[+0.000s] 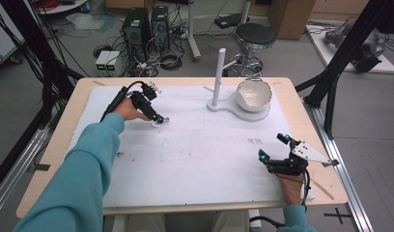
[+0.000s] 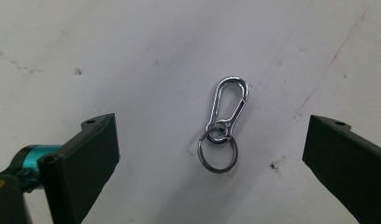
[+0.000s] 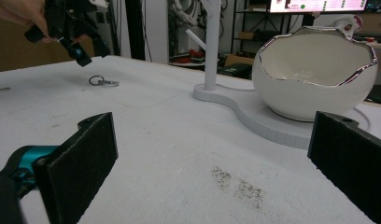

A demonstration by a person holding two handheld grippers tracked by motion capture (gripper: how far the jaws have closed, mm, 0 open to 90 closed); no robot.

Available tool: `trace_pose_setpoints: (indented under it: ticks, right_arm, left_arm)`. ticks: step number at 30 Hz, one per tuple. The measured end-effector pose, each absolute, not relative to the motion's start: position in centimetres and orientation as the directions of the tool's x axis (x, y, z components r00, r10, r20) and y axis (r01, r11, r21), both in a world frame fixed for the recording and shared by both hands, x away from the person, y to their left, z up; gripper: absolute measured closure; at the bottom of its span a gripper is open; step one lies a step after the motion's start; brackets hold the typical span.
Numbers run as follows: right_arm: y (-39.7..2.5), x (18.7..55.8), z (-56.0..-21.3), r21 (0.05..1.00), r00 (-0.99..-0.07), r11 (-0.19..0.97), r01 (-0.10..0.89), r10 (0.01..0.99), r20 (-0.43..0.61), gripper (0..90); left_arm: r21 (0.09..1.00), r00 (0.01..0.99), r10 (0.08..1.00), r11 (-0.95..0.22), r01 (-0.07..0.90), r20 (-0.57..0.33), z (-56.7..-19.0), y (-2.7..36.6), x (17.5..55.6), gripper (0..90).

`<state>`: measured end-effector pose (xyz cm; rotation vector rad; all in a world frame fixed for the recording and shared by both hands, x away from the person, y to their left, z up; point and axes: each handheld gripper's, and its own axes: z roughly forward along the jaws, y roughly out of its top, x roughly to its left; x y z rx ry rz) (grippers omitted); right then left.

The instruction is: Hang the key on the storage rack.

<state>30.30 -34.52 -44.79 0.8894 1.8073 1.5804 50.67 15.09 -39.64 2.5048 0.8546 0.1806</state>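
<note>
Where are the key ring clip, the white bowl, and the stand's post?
key ring clip (image 2: 228, 105), left gripper view, clip body.
white bowl (image 1: 253, 94), high view, inner wall.
stand's post (image 1: 218, 77), high view, mid-shaft.

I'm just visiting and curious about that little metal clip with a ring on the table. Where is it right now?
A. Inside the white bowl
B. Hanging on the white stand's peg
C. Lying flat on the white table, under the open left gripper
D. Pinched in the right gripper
C: the keyring clip lies flat on the white table surface, untouched, between the wide-apart jaws of the left gripper just above it.
</note>
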Motion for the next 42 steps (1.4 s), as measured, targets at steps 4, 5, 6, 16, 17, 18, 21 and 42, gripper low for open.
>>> trace_pose_setpoints:
  ticks: [4,5,6,16,17,18,21,42]
  right_arm:
    - [-34.5,30.3,-44.8,0.991,-0.614,0.077,0.113,0.789,0.008,0.7]
    - [-34.5,30.3,-44.8,0.991,-0.614,0.077,0.113,0.789,0.008,0.7]
    - [-34.5,30.3,-44.8,0.991,-0.615,0.076,0.112,0.788,0.009,0.7]
    - [-34.5,30.3,-44.8,0.991,-0.615,0.072,0.115,0.788,0.014,0.7]
    - [-34.5,30.3,-44.8,0.991,-0.615,0.071,0.115,0.788,0.015,0.7]
    - [-34.5,30.3,-44.8,0.991,-0.615,0.071,0.115,0.788,0.015,0.7]
    - [-34.5,30.3,-44.8,0.991,-0.615,0.074,0.114,0.788,0.012,0.7]
    - [-34.5,30.3,-44.8,0.991,-0.615,0.071,0.115,0.789,0.015,0.7]
  left_arm:
    - [0.45,0.792,0.61,-0.697,0.558,-0.037,-40.3,14.9,50.8,4.3]
    - [0.45,0.792,0.61,-0.697,0.558,-0.037,-40.3,14.9,50.8,4.3]
    - [0.431,0.788,0.614,-0.702,0.567,-0.036,-40.6,14.8,50.8,4.3]
    - [0.381,0.784,0.62,-0.715,0.585,-0.04,-41.0,14.5,50.9,11.8]
    - [0.383,0.781,0.623,-0.712,0.588,-0.042,-41.1,14.4,50.8,12.1]
    - [0.377,0.778,0.626,-0.712,0.593,-0.041,-41.1,14.4,50.8,12.3]
    - [0.366,0.775,0.63,-0.713,0.599,-0.041,-41.2,14.4,50.9,14.2]
    - [0.325,0.766,0.64,-0.711,0.623,-0.067,-41.2,14.2,50.8,41.1]
